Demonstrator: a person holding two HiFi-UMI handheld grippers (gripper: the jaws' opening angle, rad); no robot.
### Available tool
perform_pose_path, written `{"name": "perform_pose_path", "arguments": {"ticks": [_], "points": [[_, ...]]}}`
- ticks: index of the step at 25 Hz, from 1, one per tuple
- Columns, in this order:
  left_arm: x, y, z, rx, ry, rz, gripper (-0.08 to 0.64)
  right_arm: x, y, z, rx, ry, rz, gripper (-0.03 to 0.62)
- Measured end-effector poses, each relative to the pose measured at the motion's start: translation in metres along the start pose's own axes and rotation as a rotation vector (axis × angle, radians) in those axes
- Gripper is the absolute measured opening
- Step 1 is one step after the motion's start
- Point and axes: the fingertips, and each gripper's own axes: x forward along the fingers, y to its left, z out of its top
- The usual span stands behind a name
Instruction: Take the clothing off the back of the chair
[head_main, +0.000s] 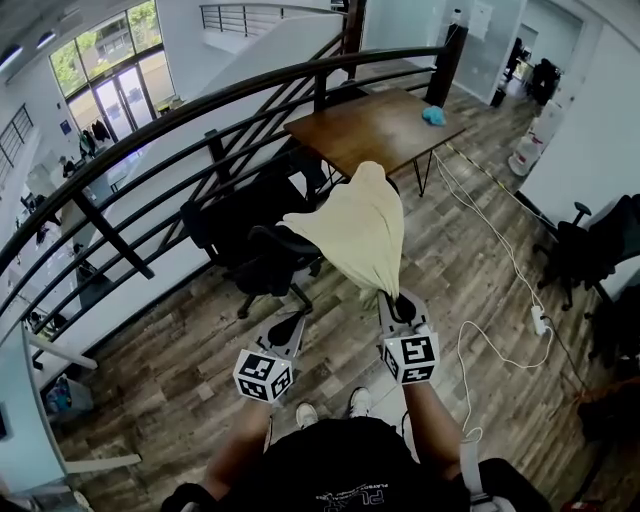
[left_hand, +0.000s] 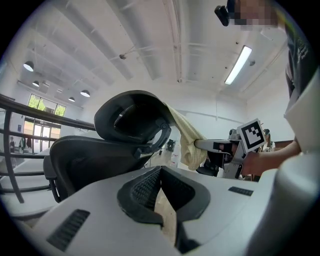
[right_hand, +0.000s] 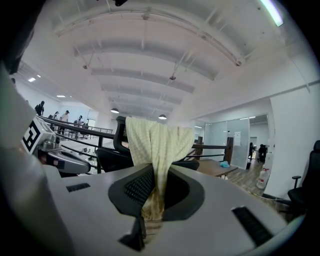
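Head view: removal step in hand, with the right gripper (head_main: 398, 303) pinching the hem of the pale yellow garment (head_main: 355, 225), which is draped over the black office chair (head_main: 245, 255) headrest; the left gripper (head_main: 285, 330) is closed and empty, and the next move probably needs an upward lift clear.

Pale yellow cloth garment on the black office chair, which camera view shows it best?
The head view: the whole pale yellow cloth garment shows, stretched from the black office chair to the right gripper. The right gripper view shows it clamped close-up; the left gripper view only a strip beyond the headrest.
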Motion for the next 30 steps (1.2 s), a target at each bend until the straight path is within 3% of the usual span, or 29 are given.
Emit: {"name": "perform_pose_path", "arguments": {"ticks": [10, 30], "points": [[-0.007, -0.01, -0.004, 0.013, 0.013, -0.007, 0.011, -0.02, 0.003, 0.0, 0.014, -0.013, -0.005, 0.048], [-0.007, -0.085, -0.01, 0.03, -0.01, 0.095, 0.012, -0.072, -0.016, -0.003, 0.039, -0.054, 0.122, 0.048]]}}
